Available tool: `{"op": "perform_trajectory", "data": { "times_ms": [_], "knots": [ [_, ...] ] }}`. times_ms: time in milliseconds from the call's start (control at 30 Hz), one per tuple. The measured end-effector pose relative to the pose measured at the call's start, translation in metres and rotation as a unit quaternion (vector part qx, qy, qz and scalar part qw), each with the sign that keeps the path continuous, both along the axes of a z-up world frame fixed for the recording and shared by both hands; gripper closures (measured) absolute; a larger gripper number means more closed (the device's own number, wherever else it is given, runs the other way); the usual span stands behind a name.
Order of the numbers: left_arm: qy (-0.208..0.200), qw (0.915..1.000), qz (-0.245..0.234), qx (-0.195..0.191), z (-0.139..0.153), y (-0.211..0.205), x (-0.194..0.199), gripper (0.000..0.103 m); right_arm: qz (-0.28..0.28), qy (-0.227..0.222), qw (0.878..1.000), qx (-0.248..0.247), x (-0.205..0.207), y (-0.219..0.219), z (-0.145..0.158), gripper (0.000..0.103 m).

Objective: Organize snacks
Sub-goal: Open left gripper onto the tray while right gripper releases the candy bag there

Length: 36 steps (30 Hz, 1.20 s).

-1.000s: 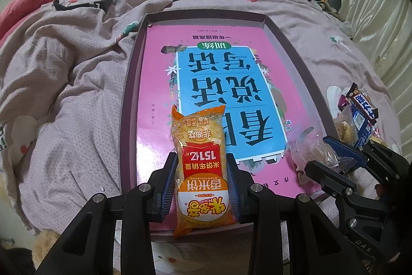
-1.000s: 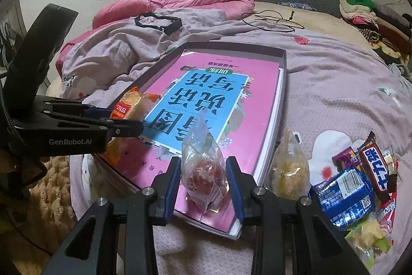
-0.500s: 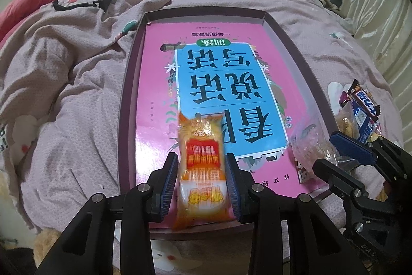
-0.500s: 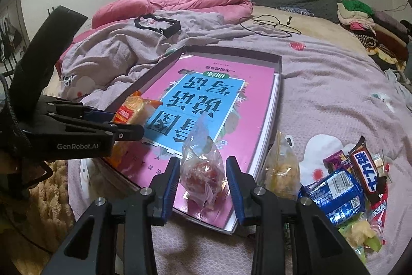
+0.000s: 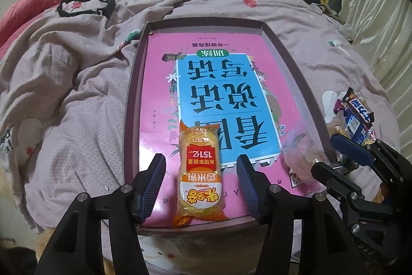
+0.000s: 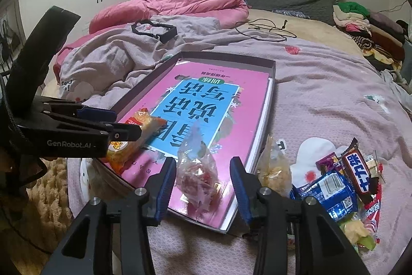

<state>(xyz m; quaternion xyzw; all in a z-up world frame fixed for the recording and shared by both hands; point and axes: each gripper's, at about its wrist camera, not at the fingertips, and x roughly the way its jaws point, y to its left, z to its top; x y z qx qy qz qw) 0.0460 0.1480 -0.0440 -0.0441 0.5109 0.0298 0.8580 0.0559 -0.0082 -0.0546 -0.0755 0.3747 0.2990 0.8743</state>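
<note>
both claws are letting go of snacks in the box [image 5: 134, 105] on the bed: the left claw [image 5: 200, 184] has just opened wide, its pads off the orange rice cracker pack [image 5: 199, 172] lying flat between them. the right claw [image 6: 203, 184] has been opening too, with the clear candy bag [image 6: 197, 166] loose between its pads. next, i think, each claw should back away and go for the snack pile [image 6: 342, 187] beside the box, though what lies deep in that pile is hard to see.
</note>
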Motion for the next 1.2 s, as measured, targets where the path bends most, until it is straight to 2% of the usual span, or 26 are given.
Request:
{"op": "perform_trajectory", "data": {
  "times_ms": [133,600,933,1067,1200],
  "knots": [
    [-0.006,1.0,-0.003,-0.001,0.005,-0.002,-0.001,0.038,-0.003,-0.006,1.0,0.004,-0.001,-0.003,0.004,0.054],
    [-0.033,0.9992,-0.013,-0.017,0.027,-0.012,-0.007,0.028,-0.013,-0.038,0.999,0.021,-0.011,-0.014,0.021,0.049],
    [-0.057,0.9974,-0.03,-0.032,0.047,-0.025,-0.011,0.026,-0.039,-0.062,0.996,0.042,-0.014,-0.038,0.042,0.047],
    [-0.062,0.9967,-0.039,-0.034,0.051,-0.033,-0.012,0.024,-0.055,-0.067,0.995,0.05,-0.013,-0.05,0.047,0.039],
    [-0.066,0.9962,-0.042,-0.038,0.054,-0.04,-0.013,0.023,-0.072,-0.069,0.993,0.058,-0.011,-0.062,0.05,0.039]
  ]
}}
